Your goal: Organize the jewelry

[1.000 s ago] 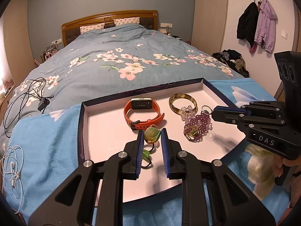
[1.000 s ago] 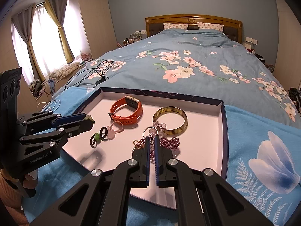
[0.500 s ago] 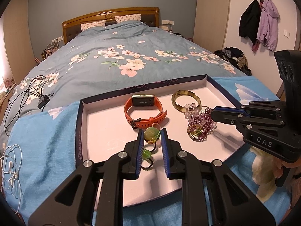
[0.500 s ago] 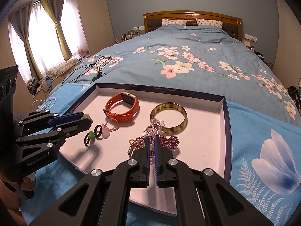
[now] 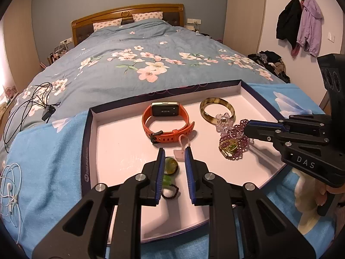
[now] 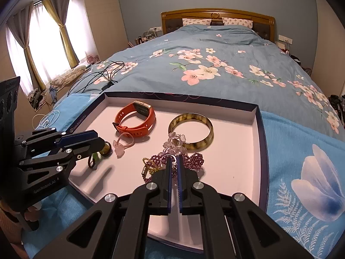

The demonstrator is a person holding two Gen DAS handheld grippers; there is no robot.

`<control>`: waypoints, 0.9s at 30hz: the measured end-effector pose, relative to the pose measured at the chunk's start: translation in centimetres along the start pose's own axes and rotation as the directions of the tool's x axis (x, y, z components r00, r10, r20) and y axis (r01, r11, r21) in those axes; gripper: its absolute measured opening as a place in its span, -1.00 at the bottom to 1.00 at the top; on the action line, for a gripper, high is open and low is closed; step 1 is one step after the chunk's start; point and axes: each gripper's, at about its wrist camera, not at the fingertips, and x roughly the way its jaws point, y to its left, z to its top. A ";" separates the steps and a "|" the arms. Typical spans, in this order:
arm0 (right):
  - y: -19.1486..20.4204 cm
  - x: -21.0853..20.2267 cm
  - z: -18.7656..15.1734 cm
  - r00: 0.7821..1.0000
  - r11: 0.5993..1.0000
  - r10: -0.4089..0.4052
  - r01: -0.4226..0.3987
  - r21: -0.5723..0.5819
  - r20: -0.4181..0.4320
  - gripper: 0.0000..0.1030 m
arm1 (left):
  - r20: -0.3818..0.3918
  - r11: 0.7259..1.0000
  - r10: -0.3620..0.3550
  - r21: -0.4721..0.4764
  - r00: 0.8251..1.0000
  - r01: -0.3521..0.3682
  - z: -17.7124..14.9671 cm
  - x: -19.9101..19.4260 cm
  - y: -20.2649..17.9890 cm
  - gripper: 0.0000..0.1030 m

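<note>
A shallow white tray lies on a blue cloth on the bed. In it are an orange watch, a horn-coloured bangle, a pink charm on a cord and a purple bead string. My left gripper hovers low with its jaws a little apart. A yellow-green stone on a dark cord lies on the tray between them, beside the left pad and clear of the right. My right gripper is shut on the purple bead string, which rests on the tray.
The flowered bedspread stretches beyond the tray's far wall. A black cable and white earphones lie to the left of the tray. Clear flower beads touch the bangle. Coats hang on the right wall.
The yellow-green stone sat high between my left fingertips; now it lies lower, flat on the tray. Both grippers have hardly moved, and the right one still pinches the beads.
</note>
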 end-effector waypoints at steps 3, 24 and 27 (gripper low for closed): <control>0.0 0.0 -0.1 1.000 1.000 -0.003 0.003 0.003 0.001 -0.91 | 0.003 1.000 0.005 -0.001 1.000 -0.005 -0.1 0.0 0.0 -0.61; 0.6 -4.0 -1.3 0.994 0.999 -0.033 0.033 0.005 0.105 0.09 | 0.138 0.999 0.054 -0.008 0.989 -0.054 -0.9 -5.5 0.0 0.53; 1.2 -5.3 -1.9 0.988 0.998 -0.060 0.063 -0.016 0.142 0.37 | 0.186 0.998 0.066 -0.018 0.980 -0.063 -1.7 -7.3 0.1 0.88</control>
